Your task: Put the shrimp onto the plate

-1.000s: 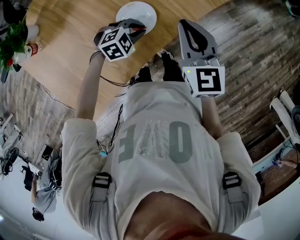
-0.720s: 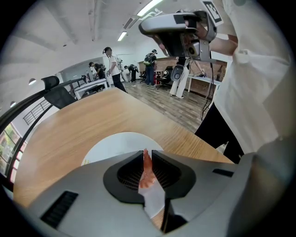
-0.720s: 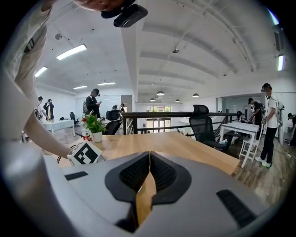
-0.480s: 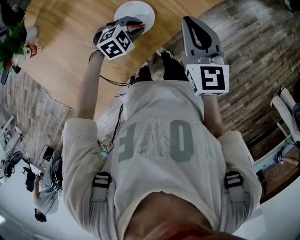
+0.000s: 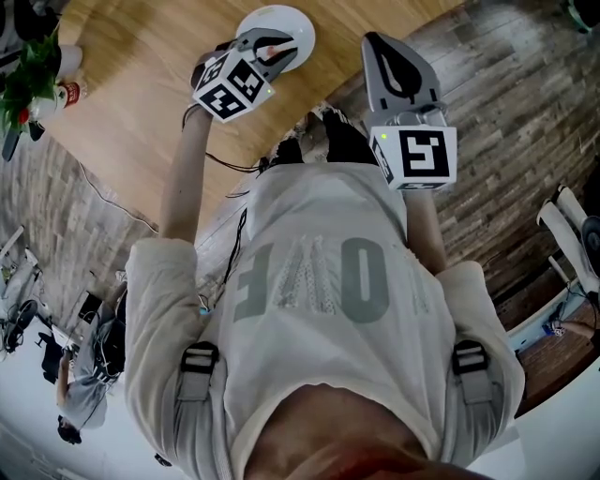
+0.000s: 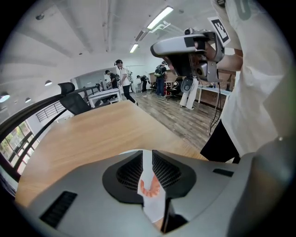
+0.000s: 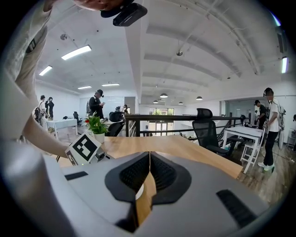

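Wooden bench (image 5: 131, 94) with white plate (image 5: 300, 26) | my left hand-held gripper (image 5: 275, 44) pinches shrimp (image 6: 149, 187) over it | right hand-held gripper (image 5: 382, 47) closed, empty

Open tabletop (image 5: 122, 94) all around plate (image 5: 300, 36)

Fluorescent strips (image 6: 159, 17) are glowing along a white ceiling (image 7: 208, 46). A pale wooden counter (image 6: 92, 134) is meeting dark plank floor (image 5: 525, 75). A black office chair (image 7: 206, 127) is standing beside a railing (image 7: 162, 119); people (image 6: 121, 76) are standing among distant desks (image 7: 243, 132).
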Motion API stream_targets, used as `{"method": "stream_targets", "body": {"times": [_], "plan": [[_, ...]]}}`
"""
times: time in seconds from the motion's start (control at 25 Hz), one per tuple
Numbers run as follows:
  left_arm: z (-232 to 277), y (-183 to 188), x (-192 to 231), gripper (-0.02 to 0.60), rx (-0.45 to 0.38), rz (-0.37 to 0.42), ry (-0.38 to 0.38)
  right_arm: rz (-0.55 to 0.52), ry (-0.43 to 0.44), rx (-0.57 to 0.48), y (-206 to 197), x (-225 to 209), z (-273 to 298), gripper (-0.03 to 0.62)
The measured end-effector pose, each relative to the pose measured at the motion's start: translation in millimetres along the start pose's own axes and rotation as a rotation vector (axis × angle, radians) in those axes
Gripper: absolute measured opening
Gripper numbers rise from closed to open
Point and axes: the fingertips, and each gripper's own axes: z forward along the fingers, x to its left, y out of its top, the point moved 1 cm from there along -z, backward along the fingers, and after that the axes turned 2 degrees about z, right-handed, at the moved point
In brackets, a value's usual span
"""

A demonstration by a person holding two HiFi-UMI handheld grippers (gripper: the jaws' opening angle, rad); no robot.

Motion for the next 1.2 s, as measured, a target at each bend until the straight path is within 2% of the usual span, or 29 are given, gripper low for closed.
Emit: {"method": "stream_targets", "body": {"times": [0.24, 0.44, 0.68, 0.96, 1.08, 1.2], "plan": [[-25, 31, 17, 0.061, -0.105, -0.07, 0.116, -0.023, 0.031, -0.065, 26, 11, 10, 0.02], [-64, 67, 41, 0.06, -0.26, -0.154, 0.267, -0.056, 0.058, -0.134, 54, 20, 21, 0.02], [-117, 102, 55, 0.058, -0.384, -0.167, 0.441, -0.106, 0.106, -0.219, 83, 30, 28, 0.02], [-175, 119, 58, 0.013, -0.498, -0.206, 0.595, -0.118, 0.143, -0.276, 107, 45, 37, 0.02], [-191, 113, 63, 0.011, -0.546, -0.327, 0.666, -0.121, 0.161, -0.292, 113, 53, 40, 0.02], [-205, 108, 65, 0.009, -0.597, -0.437, 0.783, -0.12, 0.177, -0.298, 114, 60, 44, 0.02]]}}
